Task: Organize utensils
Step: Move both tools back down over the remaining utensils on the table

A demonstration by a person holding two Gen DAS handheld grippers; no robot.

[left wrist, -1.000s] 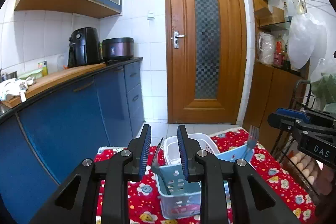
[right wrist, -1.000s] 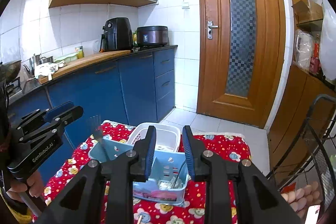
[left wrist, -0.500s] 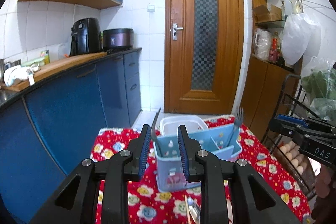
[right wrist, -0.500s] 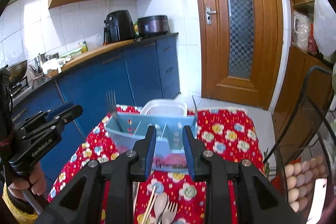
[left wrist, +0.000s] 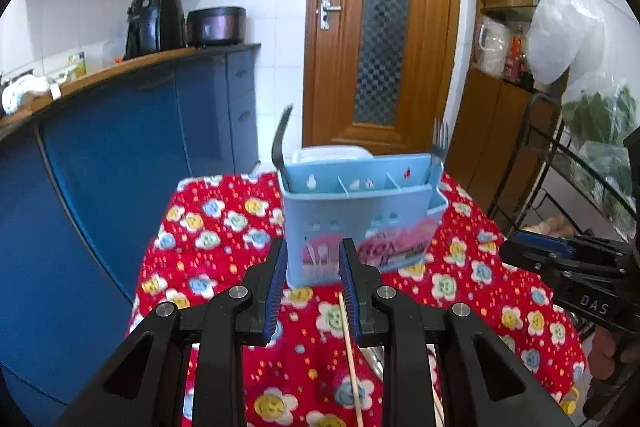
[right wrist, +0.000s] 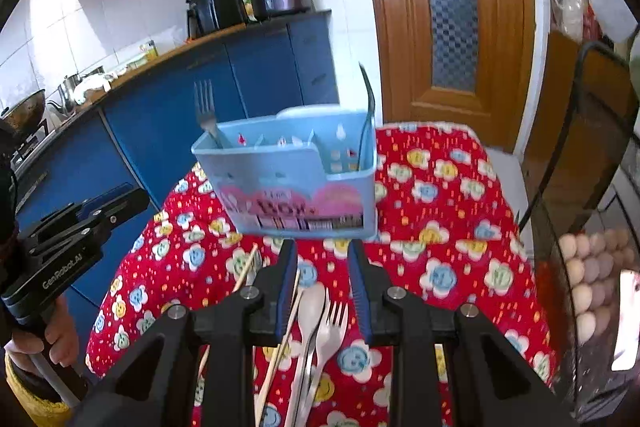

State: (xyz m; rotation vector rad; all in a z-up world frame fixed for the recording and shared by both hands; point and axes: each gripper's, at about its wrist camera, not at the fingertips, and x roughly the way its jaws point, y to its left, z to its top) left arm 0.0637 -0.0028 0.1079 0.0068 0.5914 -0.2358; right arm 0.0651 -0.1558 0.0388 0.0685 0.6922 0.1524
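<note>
A light blue utensil caddy (left wrist: 360,215) stands on the red flowered tablecloth (left wrist: 216,227); it also shows in the right wrist view (right wrist: 296,183). A fork (right wrist: 206,111) and a dark utensil (right wrist: 366,107) stand in it. My left gripper (left wrist: 313,287) is open and empty, just in front of the caddy, above a wooden chopstick (left wrist: 350,355). My right gripper (right wrist: 323,287) is open and empty, above a white spoon (right wrist: 310,315), a white fork (right wrist: 330,331) and chopsticks (right wrist: 280,347) lying on the cloth.
A white container (left wrist: 332,154) sits behind the caddy. Blue cabinets (left wrist: 132,147) run along the left. A wire rack with eggs (right wrist: 588,275) stands at the right. A wooden door (left wrist: 380,27) is beyond the table.
Both grippers have pulled back and tilted down; the caddy now sits farther ahead, and the loose utensils on the cloth have come into view under them.
</note>
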